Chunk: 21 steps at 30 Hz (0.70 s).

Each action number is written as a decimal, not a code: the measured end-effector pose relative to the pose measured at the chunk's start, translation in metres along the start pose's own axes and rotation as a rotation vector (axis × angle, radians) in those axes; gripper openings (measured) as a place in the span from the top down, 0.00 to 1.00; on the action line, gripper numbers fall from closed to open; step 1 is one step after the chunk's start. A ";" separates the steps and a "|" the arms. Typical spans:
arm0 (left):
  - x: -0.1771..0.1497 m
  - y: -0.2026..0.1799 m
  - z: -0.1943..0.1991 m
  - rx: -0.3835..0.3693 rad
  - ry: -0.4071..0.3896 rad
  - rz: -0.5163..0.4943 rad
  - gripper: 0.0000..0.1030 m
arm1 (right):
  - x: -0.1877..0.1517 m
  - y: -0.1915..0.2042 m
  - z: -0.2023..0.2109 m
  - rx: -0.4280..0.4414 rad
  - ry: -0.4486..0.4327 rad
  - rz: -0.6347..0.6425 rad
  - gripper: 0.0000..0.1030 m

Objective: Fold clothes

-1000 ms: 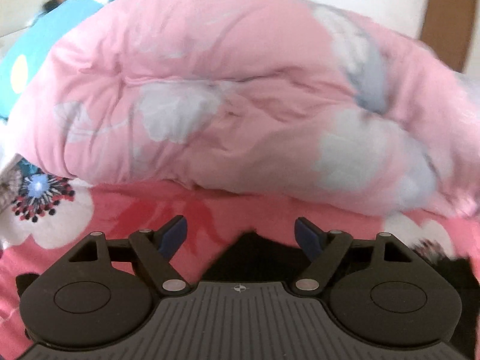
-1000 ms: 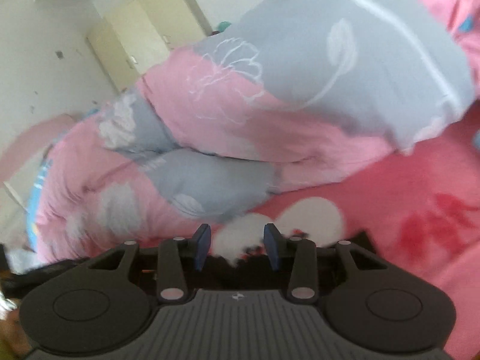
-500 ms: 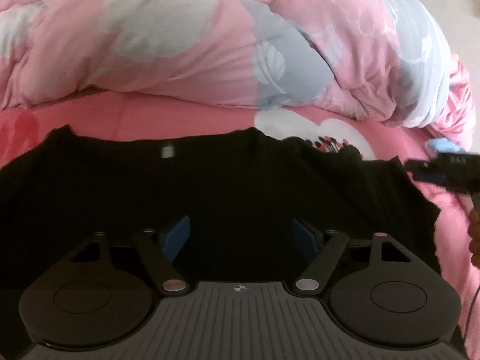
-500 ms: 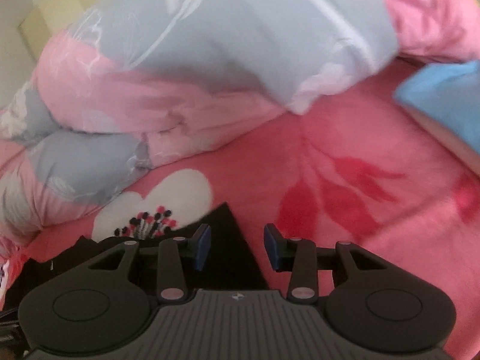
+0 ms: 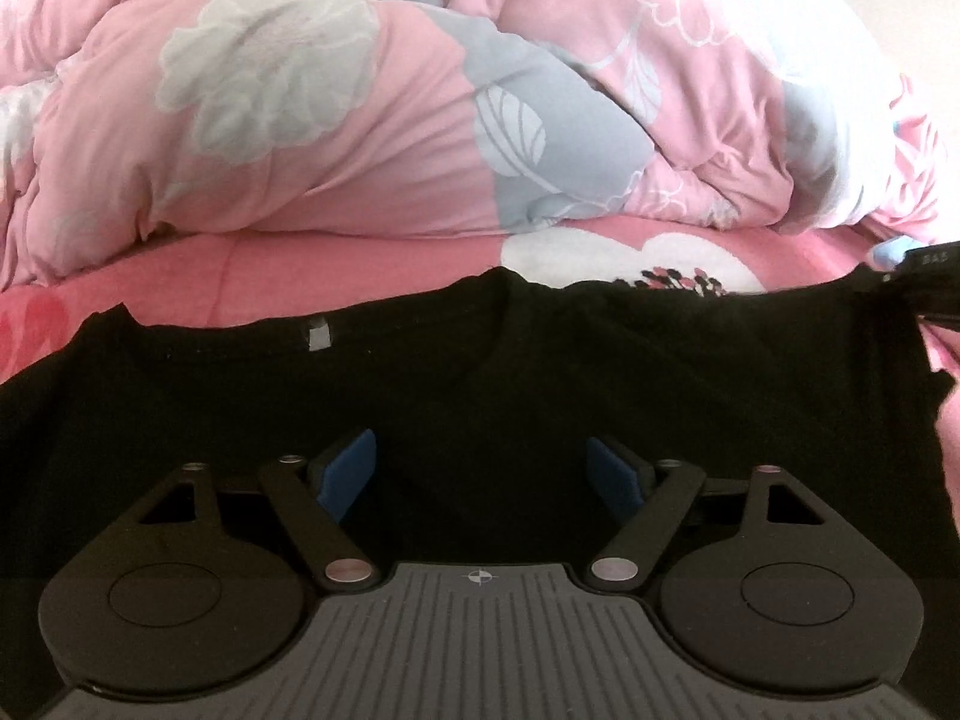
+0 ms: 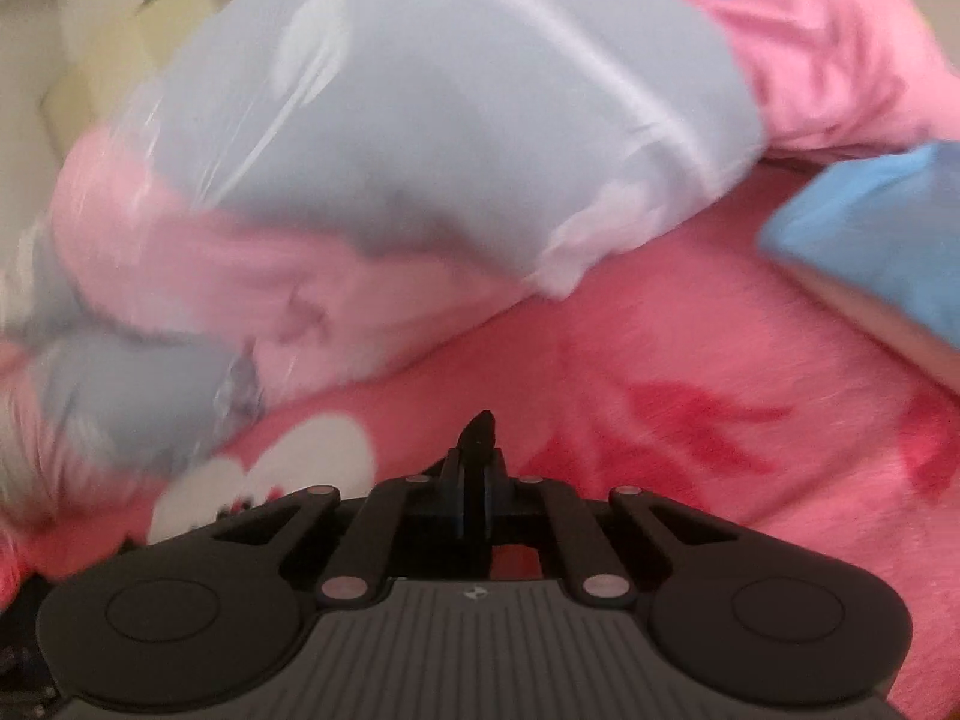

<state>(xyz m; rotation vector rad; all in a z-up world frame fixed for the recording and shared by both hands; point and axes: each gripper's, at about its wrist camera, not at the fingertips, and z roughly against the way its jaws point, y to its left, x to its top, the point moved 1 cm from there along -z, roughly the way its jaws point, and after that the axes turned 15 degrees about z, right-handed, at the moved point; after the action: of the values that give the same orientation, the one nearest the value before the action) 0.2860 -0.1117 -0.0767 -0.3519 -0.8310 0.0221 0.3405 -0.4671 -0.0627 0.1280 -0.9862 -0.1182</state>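
Black T-shirt [image 5: 480, 372] lies spread flat across the lower half of the left wrist view, on a pink fleecy bedsheet [image 5: 336, 264] printed with white flowers. Its collar faces the top of the frame, with a small pale neck label [image 5: 319, 336] left of centre.

At lower centre of that view, the left gripper [image 5: 482, 468] hangs over the shirt's chest. Its blue-padded fingers [image 5: 348, 468] are spread wide apart and nothing sits between them.

At the far right edge, the right gripper [image 5: 927, 288] meets the shirt's right corner. In its own blurred view, the right gripper [image 6: 475, 504] has just snapped closed; a second ago its jaws stood half apart, with the corner coming between them half a second ago. Now a thin peak of black cloth sticks up from between the clenched pads, so the corner is pinched. This looks like the start of a fold, with one corner secured and the other side not yet taken.

Behind the shirt, a puffy quilted duvet [image 5: 420, 96] in pink and grey floral cotton fills the upper frame. A sky-blue cushion [image 6: 870, 240] sits at the right of the right wrist view. The shirt fabric looks soft, matte and limp.
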 end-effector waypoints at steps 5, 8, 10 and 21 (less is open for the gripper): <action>0.000 0.000 -0.001 0.006 -0.002 -0.013 0.23 | -0.007 -0.030 0.001 -0.028 -0.022 -0.116 0.96; 0.000 -0.001 -0.001 0.010 -0.004 -0.023 0.22 | -0.015 -0.039 -0.006 -0.046 -0.008 -0.149 0.96; -0.001 -0.001 -0.002 0.014 -0.008 -0.032 0.22 | -0.021 -0.046 -0.012 -0.048 0.010 -0.188 0.96; -0.002 -0.001 -0.002 0.015 -0.011 -0.038 0.21 | -0.013 -0.070 0.034 0.047 0.039 -0.279 0.66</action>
<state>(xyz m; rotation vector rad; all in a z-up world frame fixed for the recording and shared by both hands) 0.2863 -0.1137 -0.0787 -0.3223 -0.8476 -0.0058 0.3019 -0.5364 -0.0661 0.3101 -0.9290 -0.3473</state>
